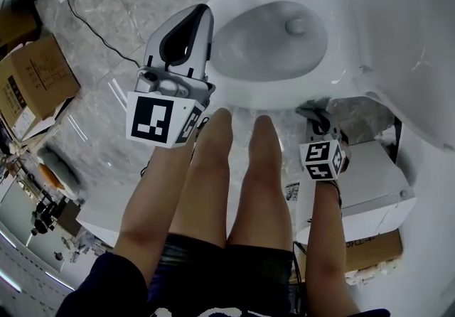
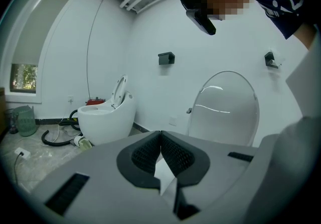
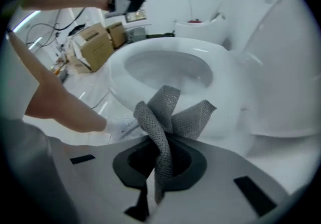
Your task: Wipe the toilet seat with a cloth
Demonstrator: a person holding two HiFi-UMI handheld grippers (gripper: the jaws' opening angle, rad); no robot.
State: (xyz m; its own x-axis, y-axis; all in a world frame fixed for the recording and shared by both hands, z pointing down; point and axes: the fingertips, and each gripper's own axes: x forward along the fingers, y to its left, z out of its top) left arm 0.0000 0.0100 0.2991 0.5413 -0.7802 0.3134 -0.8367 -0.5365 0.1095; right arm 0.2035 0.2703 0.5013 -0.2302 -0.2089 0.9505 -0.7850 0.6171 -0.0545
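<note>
Clamping the grey cloth between its jaws, the right gripper faces the toilet seat.

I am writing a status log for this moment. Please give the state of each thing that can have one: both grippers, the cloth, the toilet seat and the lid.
left gripper: jaws together, nothing between them.
right gripper: jaws shut on the cloth.
cloth: bunched, its folds sticking out past the jaws.
toilet seat: down on the bowl.
toilet lid: raised.
</note>
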